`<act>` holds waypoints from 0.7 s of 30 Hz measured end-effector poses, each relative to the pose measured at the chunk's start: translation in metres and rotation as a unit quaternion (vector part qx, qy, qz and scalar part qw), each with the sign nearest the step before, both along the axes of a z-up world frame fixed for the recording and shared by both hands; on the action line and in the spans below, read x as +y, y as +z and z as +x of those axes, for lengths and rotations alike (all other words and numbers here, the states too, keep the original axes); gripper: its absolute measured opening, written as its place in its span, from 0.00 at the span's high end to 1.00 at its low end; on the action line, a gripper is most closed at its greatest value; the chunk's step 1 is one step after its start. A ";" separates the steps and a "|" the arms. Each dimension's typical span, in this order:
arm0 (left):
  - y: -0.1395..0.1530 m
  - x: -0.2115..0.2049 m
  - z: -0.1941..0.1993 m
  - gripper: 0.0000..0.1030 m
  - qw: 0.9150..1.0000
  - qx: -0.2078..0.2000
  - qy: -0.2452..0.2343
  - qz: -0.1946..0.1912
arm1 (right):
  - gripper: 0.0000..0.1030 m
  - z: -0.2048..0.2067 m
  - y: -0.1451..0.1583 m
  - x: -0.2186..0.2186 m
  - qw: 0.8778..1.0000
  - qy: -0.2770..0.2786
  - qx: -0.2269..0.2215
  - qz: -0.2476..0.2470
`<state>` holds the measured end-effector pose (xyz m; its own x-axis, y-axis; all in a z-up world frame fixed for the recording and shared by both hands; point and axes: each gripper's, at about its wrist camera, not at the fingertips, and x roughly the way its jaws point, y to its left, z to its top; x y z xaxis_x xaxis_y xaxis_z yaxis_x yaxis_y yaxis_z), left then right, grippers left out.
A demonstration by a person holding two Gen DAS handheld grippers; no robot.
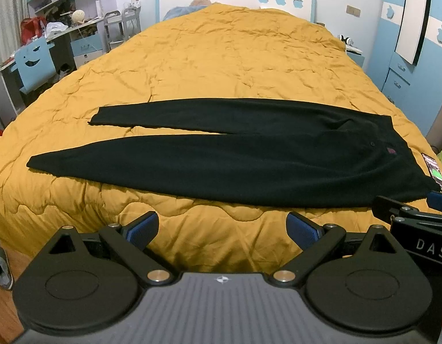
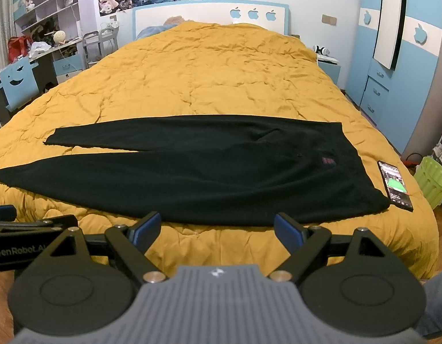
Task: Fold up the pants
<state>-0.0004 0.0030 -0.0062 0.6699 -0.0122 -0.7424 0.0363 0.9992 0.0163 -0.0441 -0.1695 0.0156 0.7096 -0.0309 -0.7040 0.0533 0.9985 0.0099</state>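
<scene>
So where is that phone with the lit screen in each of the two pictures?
Left wrist view: the phone sits at the far right edge, partly cut off, beside the waistband end of the black pants.
Right wrist view: the phone lies in full at the right, on the yellow quilt, just past the waistband.
Shared landmark: the small red label on the pants, left of the phone in both.

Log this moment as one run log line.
pants: flat, unfolded on bed | left hand-held gripper: open, empty | right hand-held gripper: open, empty | phone: beside waistband
</scene>
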 end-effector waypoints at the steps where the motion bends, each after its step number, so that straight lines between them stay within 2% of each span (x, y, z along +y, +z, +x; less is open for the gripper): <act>1: 0.000 0.000 0.000 0.00 1.000 0.001 0.000 -0.001 | 0.20 0.000 0.000 0.000 1.000 0.000 0.000 0.000; 21: 0.003 -0.002 -0.001 0.00 1.000 0.002 -0.001 -0.002 | 0.20 0.000 -0.001 -0.001 1.000 0.001 -0.001 -0.001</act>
<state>-0.0016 0.0015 -0.0034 0.6663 -0.0159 -0.7455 0.0380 0.9992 0.0127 -0.0445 -0.1705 0.0150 0.7116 -0.0311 -0.7019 0.0514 0.9986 0.0079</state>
